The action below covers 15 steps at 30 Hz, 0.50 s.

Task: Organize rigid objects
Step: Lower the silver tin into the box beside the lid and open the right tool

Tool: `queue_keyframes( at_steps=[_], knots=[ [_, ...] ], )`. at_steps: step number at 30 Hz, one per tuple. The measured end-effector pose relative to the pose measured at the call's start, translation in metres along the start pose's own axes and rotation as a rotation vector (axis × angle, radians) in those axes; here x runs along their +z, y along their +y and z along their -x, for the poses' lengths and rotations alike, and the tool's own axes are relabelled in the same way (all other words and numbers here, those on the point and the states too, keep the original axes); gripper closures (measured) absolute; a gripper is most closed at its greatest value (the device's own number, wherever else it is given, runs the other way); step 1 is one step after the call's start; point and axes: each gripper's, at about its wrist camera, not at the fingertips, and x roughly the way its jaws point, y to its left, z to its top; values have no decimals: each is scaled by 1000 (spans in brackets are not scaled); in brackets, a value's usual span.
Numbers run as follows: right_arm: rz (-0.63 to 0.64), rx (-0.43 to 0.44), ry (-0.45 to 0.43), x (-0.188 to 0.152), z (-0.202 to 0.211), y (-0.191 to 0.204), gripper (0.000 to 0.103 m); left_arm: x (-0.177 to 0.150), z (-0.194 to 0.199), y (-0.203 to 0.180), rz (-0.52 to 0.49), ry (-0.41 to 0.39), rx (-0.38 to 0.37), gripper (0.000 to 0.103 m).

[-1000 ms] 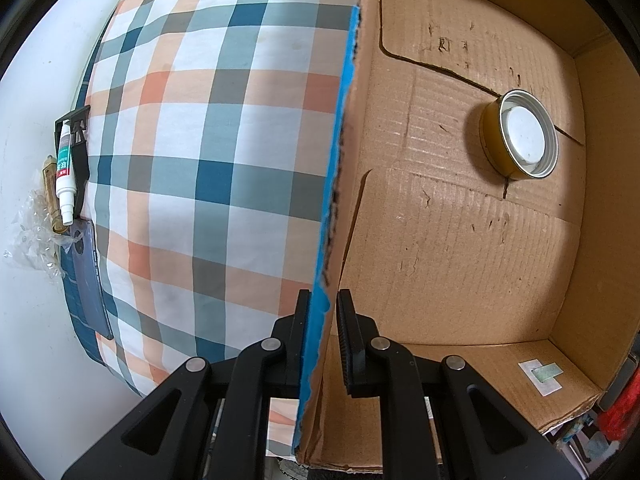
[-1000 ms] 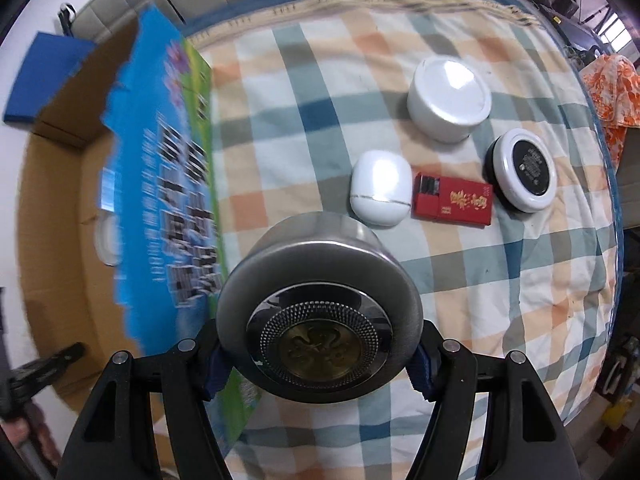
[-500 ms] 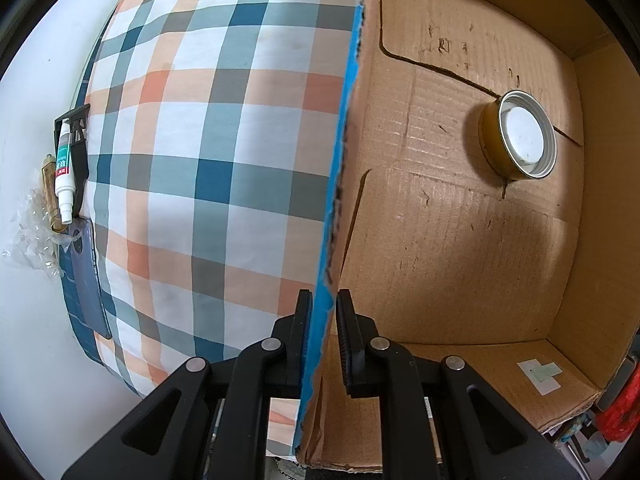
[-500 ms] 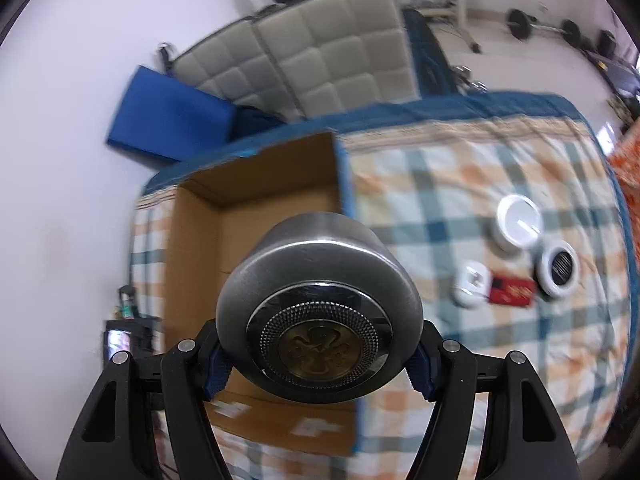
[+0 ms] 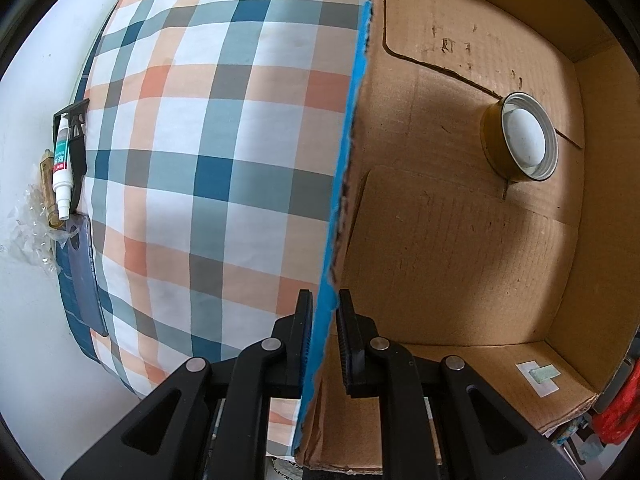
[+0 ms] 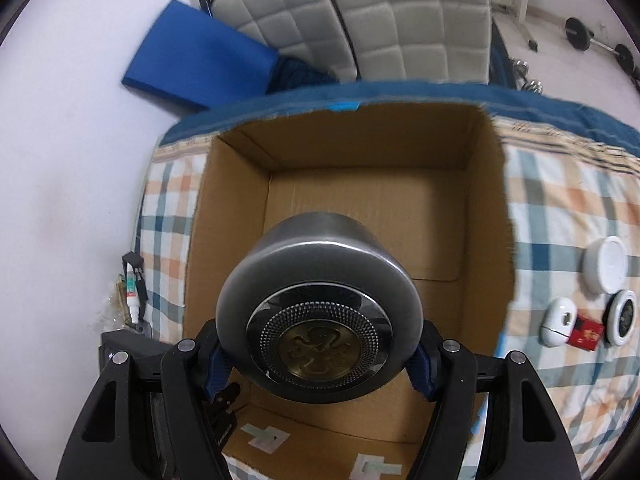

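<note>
Right wrist view: the right gripper (image 6: 320, 354) pinches a round metal tin (image 6: 319, 312) above the open cardboard box (image 6: 372, 160); the left gripper (image 5: 323, 344) is clamped on the box's blue-edged wall (image 5: 352, 120); a gold-sided tin (image 5: 520, 138) sits inside.

A home bedroom: a plaid-sheeted bed (image 6: 568, 216), tufted headboard (image 6: 400, 20) and barbell weights (image 6: 580, 34).

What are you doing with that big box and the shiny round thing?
A person is tidying hard things into a cardboard box on a checked bed cover. The left gripper pinches the box's wall to steady it. The right gripper holds a round metal tin over the open box. One gold tin already lies inside. A few small things wait on the cover.
</note>
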Motion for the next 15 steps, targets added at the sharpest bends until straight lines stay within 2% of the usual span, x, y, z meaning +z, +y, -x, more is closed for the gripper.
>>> queue_keyframes(
  at_steps=[7,15],
  knots=[
    [-28,-19,72,18,-51,-1,31,2,-3,1,-2,6,4,93],
    [-25,-71,105,35,-91,-1,31,4,-9,1,-1,13,3,93]
  ],
)
